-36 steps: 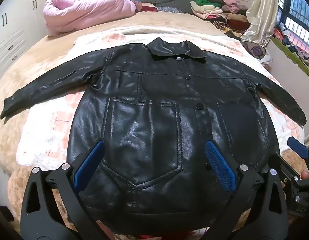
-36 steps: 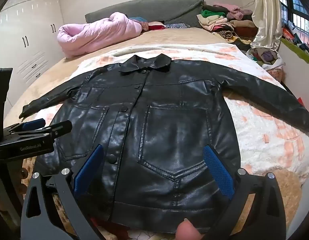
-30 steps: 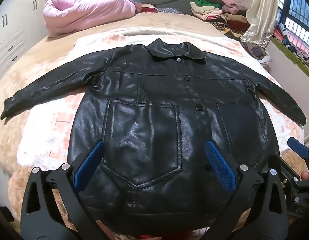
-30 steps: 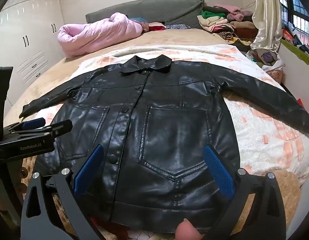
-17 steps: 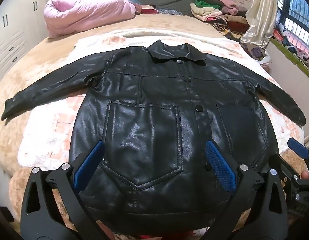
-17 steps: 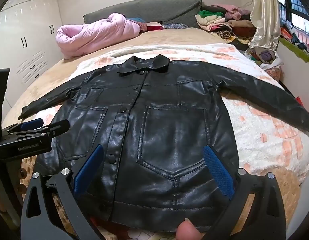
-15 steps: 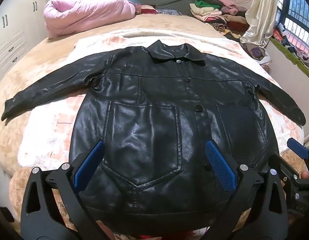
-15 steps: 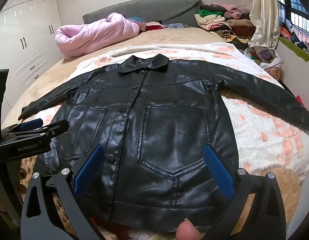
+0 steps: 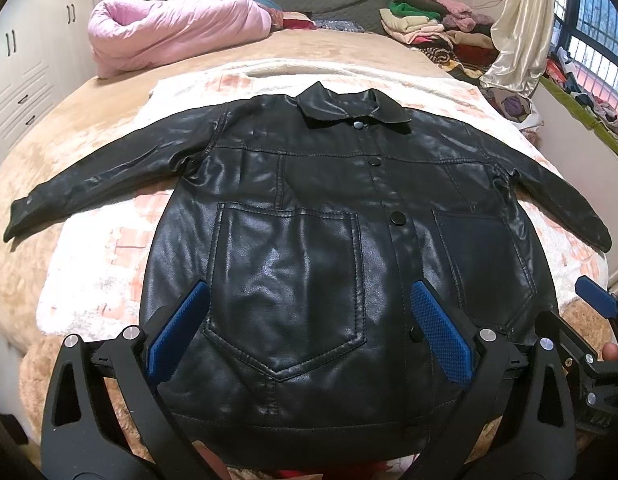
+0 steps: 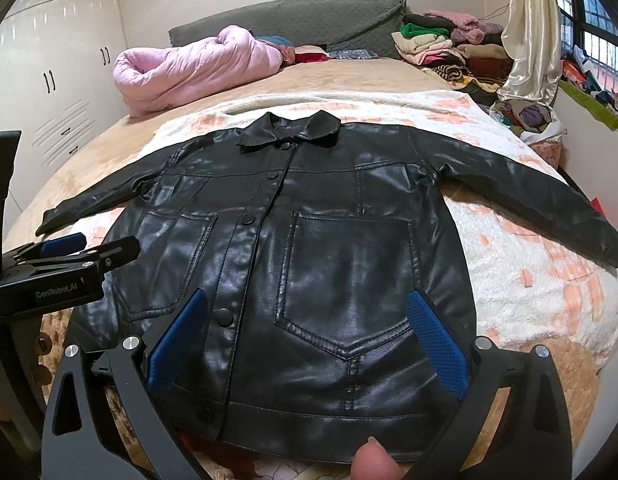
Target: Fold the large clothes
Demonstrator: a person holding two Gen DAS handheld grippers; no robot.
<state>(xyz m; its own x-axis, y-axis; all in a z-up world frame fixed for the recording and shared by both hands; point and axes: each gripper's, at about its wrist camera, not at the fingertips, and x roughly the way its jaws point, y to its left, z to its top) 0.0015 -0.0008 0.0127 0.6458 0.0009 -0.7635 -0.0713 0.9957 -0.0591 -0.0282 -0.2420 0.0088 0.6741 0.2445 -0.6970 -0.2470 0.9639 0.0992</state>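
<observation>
With both my left gripper and right gripper spread wide, fingers holding nothing over the jacket near the bed's foot edge, its slick leather may slip from a shallow pinch.

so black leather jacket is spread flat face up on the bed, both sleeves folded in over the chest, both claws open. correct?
Not quite. On the black leather jacket both sleeves lie stretched straight out to the sides, as the left wrist view shows. It does lie flat, face up, on the bed, and both claws are open.
</observation>
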